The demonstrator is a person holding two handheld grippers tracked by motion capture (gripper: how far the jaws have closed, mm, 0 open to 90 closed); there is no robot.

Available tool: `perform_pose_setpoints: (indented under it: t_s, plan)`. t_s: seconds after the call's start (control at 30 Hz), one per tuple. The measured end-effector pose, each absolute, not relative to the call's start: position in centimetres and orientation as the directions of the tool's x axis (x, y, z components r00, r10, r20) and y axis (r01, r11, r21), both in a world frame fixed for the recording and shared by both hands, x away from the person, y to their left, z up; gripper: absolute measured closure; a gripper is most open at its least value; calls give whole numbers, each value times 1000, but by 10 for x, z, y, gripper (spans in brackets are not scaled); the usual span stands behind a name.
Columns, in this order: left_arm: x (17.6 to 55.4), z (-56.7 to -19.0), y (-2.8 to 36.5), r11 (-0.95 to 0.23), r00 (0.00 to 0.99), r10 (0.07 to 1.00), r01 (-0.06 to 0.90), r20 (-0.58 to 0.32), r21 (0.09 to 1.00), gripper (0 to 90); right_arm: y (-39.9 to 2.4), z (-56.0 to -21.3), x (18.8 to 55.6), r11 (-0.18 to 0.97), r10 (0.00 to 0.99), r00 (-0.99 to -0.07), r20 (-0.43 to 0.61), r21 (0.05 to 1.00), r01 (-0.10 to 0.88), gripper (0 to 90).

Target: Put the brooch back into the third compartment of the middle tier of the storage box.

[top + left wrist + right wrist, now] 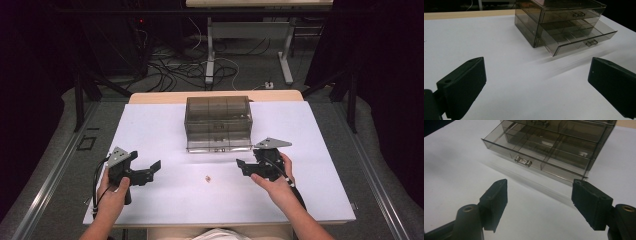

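Note:
A smoky clear drawer box point(218, 122) stands at the middle of the white tabletop point(150, 130). Its bottom drawer point(584, 37) is pulled out a little; divided compartments show inside, and a small metal handle point(523, 161) sits on its front. A tiny tan object point(208, 177) lies on the table in front of the box, between the two hands. My left gripper point(146, 161) is held low at the left, open, nothing between its jaws. My right gripper point(246, 162) is at the right, near the drawer's right front corner, also open and holding nothing.
The tabletop's wooden back edge point(150, 96) runs behind the box. Beyond the table are a floor with tangled cables point(175, 67) and the legs of another table point(210, 50). Dark curtains hang at both sides.

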State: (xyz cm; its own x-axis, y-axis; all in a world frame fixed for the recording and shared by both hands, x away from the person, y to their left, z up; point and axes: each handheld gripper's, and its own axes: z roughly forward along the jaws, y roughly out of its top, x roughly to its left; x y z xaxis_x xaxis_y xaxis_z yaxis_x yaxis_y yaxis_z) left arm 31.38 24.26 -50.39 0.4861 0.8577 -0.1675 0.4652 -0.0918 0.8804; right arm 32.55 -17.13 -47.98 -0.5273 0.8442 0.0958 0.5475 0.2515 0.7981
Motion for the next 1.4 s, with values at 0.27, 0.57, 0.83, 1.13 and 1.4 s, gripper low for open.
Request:
perform_pose_setpoints:
  t_s: [0.27, 0.57, 0.83, 1.13, 1.4]
  plan:
    - [314, -504, 243, -93, 487, 857, 465, -167, 880, 21, -155, -480, 330, 259, 816, -563, 132, 786, 561, 311]
    - [314, -504, 243, -96, 485, 859, 465, -163, 880, 21, -137, -481, 335, 302, 787, -604, 127, 773, 557, 335]
    - [314, -504, 244, -90, 481, 860, 470, -169, 878, 23, -125, -483, 339, 314, 777, -613, 142, 757, 573, 337]
    - [314, -504, 244, -91, 483, 859, 470, -169, 878, 25, -116, -487, 344, 318, 771, -613, 175, 727, 608, 390]
    - [314, -504, 244, -96, 484, 859, 469, -165, 878, 25, -109, -492, 350, 327, 764, -613, 200, 699, 636, 451]
